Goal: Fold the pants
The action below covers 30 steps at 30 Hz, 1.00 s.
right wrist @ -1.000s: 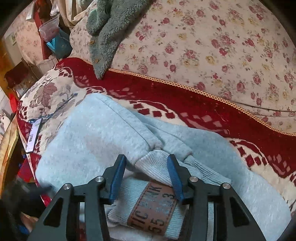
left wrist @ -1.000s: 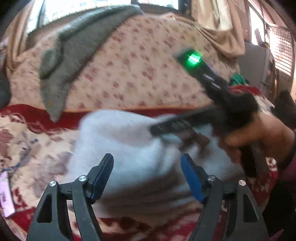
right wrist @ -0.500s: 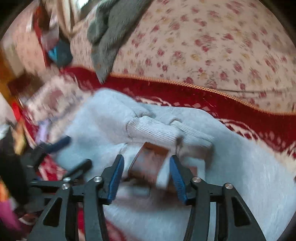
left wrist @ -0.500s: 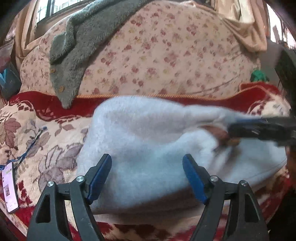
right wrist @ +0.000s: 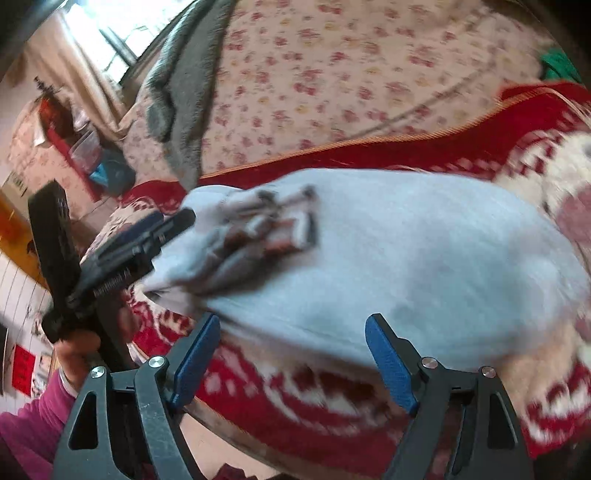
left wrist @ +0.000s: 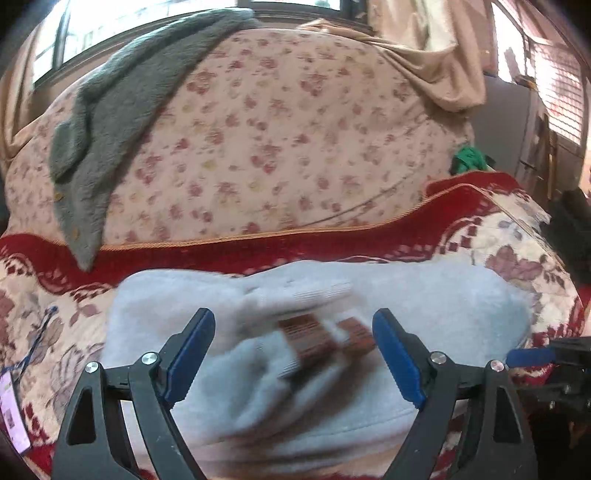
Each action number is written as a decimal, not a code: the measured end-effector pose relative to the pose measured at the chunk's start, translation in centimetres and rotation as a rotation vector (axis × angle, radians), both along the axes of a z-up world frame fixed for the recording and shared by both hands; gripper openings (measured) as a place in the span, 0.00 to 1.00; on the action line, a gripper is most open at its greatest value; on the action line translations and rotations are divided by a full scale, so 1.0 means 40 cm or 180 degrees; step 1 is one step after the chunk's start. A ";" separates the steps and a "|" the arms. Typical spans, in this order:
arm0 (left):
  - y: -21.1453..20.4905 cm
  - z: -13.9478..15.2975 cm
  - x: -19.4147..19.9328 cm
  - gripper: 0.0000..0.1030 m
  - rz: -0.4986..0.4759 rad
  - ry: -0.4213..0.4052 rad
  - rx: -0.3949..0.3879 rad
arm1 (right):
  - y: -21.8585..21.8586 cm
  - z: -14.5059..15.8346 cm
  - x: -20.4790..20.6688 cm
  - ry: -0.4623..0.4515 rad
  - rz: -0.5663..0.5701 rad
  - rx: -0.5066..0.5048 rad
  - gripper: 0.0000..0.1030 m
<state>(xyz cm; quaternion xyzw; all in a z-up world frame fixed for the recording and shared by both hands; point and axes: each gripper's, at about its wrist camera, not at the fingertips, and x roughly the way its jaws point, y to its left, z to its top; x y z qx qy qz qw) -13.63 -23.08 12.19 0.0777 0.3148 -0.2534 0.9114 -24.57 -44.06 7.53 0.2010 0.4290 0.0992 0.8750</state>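
On the red patterned woven sofa cover [left wrist: 229,254], your folded pale blue fleece pants [left wrist: 436,306] lie in a bundle.
Their brown leather waistband patch [left wrist: 314,336] faces up; your left gripper [left wrist: 293,354] and right gripper [right wrist: 291,356] have both just been opening and stand released, gripping nothing.

daylit from window [left wrist: 147,22]; motion blur, perhaps focus; fisheye edges.

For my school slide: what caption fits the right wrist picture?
Open right gripper hovers over folded light grey fleece pants on a red patterned bedspread.
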 end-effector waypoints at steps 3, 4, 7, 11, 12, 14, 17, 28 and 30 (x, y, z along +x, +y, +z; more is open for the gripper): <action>-0.054 -0.005 0.002 0.84 -0.0140 0.0049 -0.0019 | -0.050 -0.026 -0.033 0.0094 -0.0166 0.0034 0.87; -0.071 -0.007 0.004 0.84 -0.0190 0.0082 -0.0027 | -0.064 -0.034 -0.043 0.0120 -0.0214 0.0060 0.87; -0.118 -0.017 0.020 0.86 -0.0346 0.0234 -0.0083 | -0.110 -0.069 -0.072 0.0216 -0.0382 0.0167 0.90; -0.184 -0.031 0.051 0.89 -0.0565 0.0511 -0.0186 | -0.153 -0.116 -0.097 0.0277 -0.0568 0.0325 0.92; -0.201 -0.033 0.058 0.89 -0.0640 0.0547 -0.0214 | -0.159 -0.126 -0.101 0.0288 -0.0608 0.0381 0.92; -0.239 -0.035 0.073 0.92 -0.0809 0.0603 -0.0238 | -0.178 -0.153 -0.107 0.0320 -0.0697 0.0558 0.93; -0.293 -0.044 0.095 0.93 -0.1055 0.0744 -0.0236 | -0.196 -0.181 -0.105 0.0317 -0.0792 0.0744 0.94; -0.500 -0.104 0.185 0.93 -0.1663 0.1057 0.0107 | -0.238 -0.215 -0.055 -0.0059 -0.0860 0.1263 0.95; -0.536 -0.118 0.195 0.93 -0.1802 0.1094 0.0200 | -0.233 -0.214 -0.045 -0.0143 -0.0805 0.1296 0.96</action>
